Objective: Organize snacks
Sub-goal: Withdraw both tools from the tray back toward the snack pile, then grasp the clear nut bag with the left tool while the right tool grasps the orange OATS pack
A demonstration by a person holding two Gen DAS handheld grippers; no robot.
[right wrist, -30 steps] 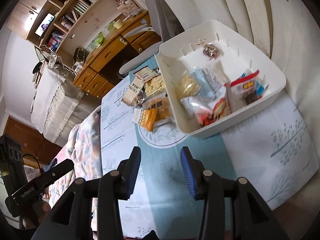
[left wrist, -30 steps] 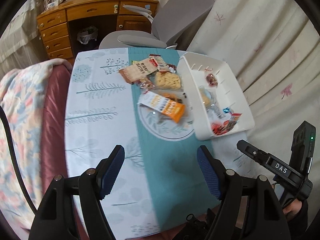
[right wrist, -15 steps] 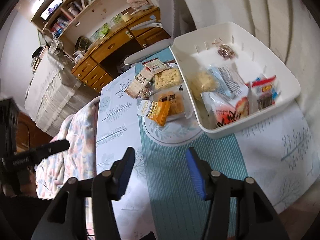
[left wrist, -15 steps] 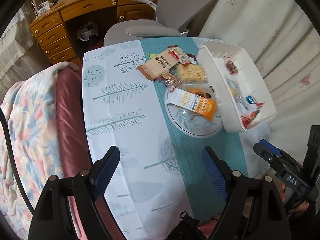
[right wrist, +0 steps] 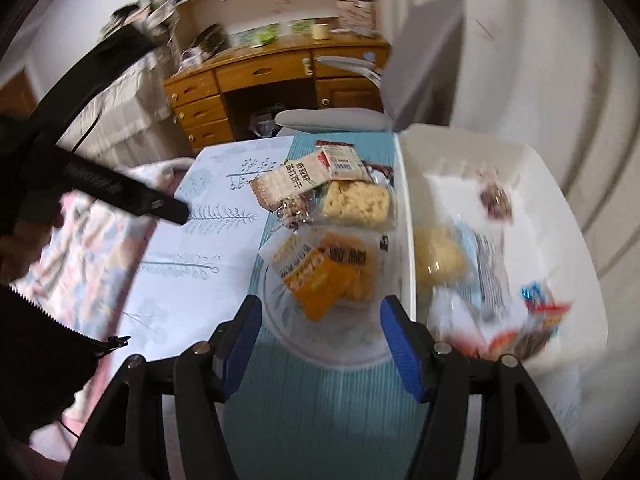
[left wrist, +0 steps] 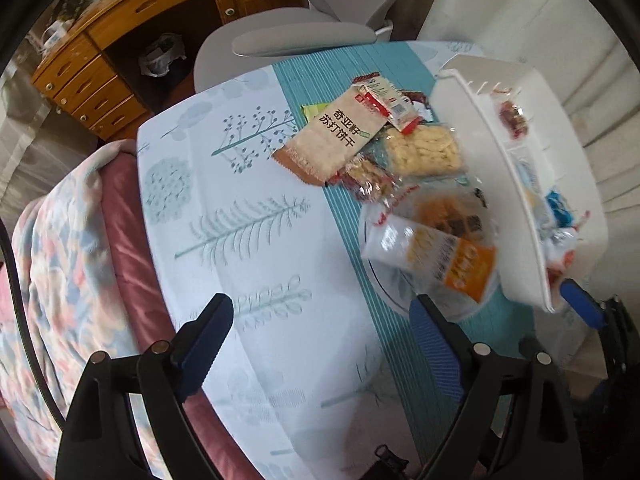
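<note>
Right wrist view: right gripper (right wrist: 320, 344) fingers widening, empty, now nearer; orange snack pack (right wrist: 316, 280) just ahead, next pick.

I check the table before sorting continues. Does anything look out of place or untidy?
Yes. Several snack packets lie in a loose, overlapping pile on the tablecloth beside the white bin, not inside it, where other snacks already lie. Nothing looks spilled or torn.

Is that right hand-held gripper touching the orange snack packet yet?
Apart. The right wrist view shows the right hand-held gripper, jaws opening and empty, short of the orange snack packet, with tablecloth visible between.
</note>
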